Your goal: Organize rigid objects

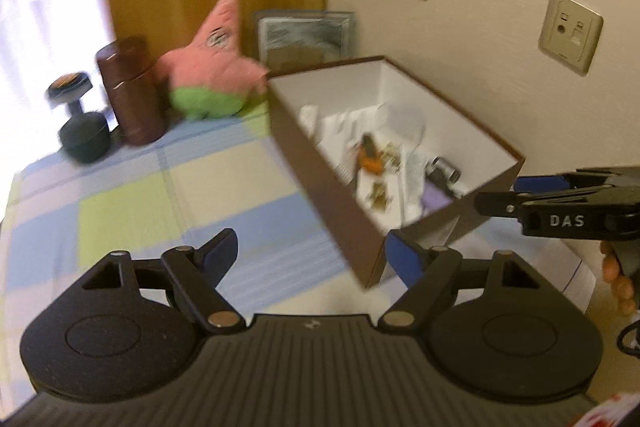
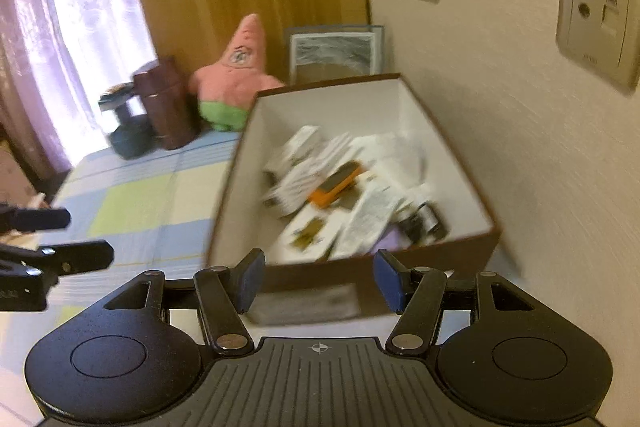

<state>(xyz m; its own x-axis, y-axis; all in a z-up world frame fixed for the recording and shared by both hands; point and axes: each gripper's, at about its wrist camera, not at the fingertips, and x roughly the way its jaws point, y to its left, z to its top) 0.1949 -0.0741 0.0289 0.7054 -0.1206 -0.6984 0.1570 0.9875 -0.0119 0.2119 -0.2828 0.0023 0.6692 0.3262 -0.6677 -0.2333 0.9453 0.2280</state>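
A brown cardboard box [image 1: 320, 163] [image 2: 472, 163] with a white inside stands on the checked cloth against the wall. Inside lie white papers, an orange and grey device [image 2: 334, 187] [image 1: 370, 155], small brass-coloured pieces [image 1: 378, 193] and a silver cylinder [image 1: 444, 169] [image 2: 426, 221]. My left gripper [image 1: 310, 259] hovers open before the box's near corner, nothing between its blue pads. My right gripper [image 2: 320, 281] is open too, in front of the box's near wall, and holds nothing. In the left wrist view the right gripper [image 1: 504, 195] shows at the right edge.
A black dumbbell [image 1: 80, 123] [image 2: 128, 131], a brown cylindrical case [image 1: 134, 91] [image 2: 168, 107] and a pink star plush [image 1: 216, 67] [image 2: 236, 79] stand at the table's far end by the curtain. A framed picture [image 1: 306, 35] leans in the corner. Wall sockets [image 2: 596, 15] are on the right.
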